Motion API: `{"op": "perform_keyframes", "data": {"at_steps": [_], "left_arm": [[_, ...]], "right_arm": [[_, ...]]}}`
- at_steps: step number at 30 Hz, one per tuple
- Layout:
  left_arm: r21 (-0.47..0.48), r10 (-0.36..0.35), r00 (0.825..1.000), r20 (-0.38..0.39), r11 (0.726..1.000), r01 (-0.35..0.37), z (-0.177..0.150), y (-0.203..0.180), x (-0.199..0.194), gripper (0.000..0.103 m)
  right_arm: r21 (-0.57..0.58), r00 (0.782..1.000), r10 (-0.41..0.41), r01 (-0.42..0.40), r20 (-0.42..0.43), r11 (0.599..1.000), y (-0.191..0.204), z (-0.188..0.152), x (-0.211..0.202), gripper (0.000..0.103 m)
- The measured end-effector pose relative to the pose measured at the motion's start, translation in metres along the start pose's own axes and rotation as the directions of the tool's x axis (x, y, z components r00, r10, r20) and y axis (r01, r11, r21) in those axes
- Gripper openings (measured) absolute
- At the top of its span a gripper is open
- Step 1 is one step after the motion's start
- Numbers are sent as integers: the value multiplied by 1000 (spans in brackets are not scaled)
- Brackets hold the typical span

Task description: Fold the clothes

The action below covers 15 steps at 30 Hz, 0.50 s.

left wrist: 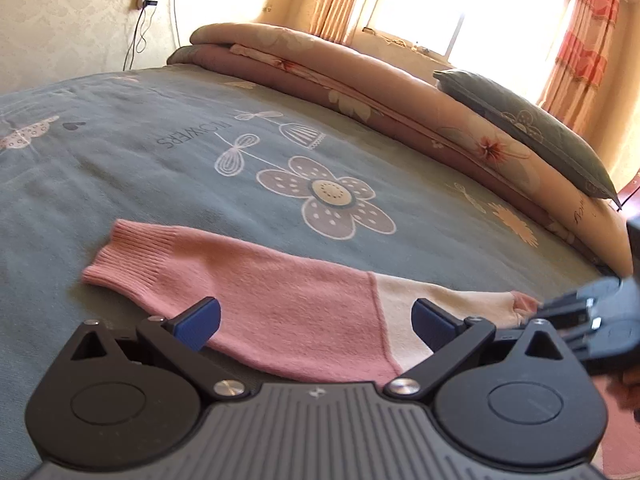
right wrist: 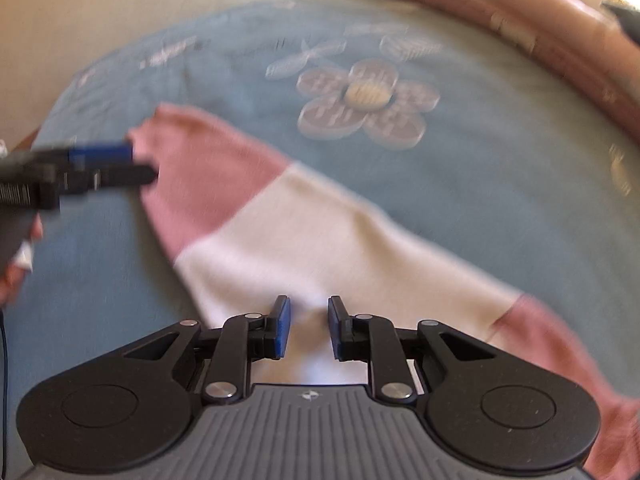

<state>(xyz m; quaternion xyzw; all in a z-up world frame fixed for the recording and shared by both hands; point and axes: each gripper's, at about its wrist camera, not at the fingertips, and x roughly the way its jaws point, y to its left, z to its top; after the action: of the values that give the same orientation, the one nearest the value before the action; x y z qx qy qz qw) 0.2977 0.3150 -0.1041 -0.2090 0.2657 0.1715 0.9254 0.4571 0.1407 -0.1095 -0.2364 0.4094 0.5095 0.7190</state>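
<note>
A pink and white knitted sleeve lies flat across the grey-blue flowered bedsheet, ribbed cuff to the left. My left gripper is open wide just above its pink part, and neither blue pad touches the cloth. At the right edge of that view my right gripper comes in beside the sleeve's bunched pink end. In the blurred right wrist view the sleeve runs diagonally, and my right gripper stands over the white part with a narrow gap and no pad pressing. The left gripper shows side-on by the cuff.
A folded floral quilt and a grey pillow lie along the far side of the bed under a bright window with orange curtains. Cables hang on the wall at the back left. A person's hand holds the left gripper.
</note>
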Motion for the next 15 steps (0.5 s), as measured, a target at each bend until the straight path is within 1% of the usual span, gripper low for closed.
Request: {"op": "perform_keyframes", "data": {"at_steps": [2, 4, 7, 10, 11, 13, 15], "left_arm": [[10, 18, 1000, -7, 1000, -18, 1, 1, 1, 101], [18, 31, 999, -14, 999, -30, 3, 2, 0, 101], [10, 38, 999, -20, 999, -38, 6, 7, -2, 101], [-12, 61, 998, -18, 998, -61, 8, 13, -4, 101], [-16, 66, 998, -20, 998, -67, 9, 15, -4, 101], [-28, 78, 997, -23, 997, -78, 9, 18, -3, 101], [-35, 80, 996, -24, 996, -81, 10, 20, -3, 101]], "right_arm": [[-35, 1000, -19, 19, -6, 999, 10, 1, -1, 25], [-50, 1000, 20, -19, 5, 999, 14, 8, -11, 25], [-31, 1000, 7, -7, -7, 999, 22, 15, -3, 26], [-13, 1000, -6, 6, -19, 1000, 30, 21, 6, 26], [-19, 1000, -6, 5, -7, 1000, 37, 24, 13, 31], [-32, 1000, -3, 4, 18, 999, 52, 31, 27, 37], [-16, 997, 77, -76, 21, 997, 57, 42, 28, 36]]}}
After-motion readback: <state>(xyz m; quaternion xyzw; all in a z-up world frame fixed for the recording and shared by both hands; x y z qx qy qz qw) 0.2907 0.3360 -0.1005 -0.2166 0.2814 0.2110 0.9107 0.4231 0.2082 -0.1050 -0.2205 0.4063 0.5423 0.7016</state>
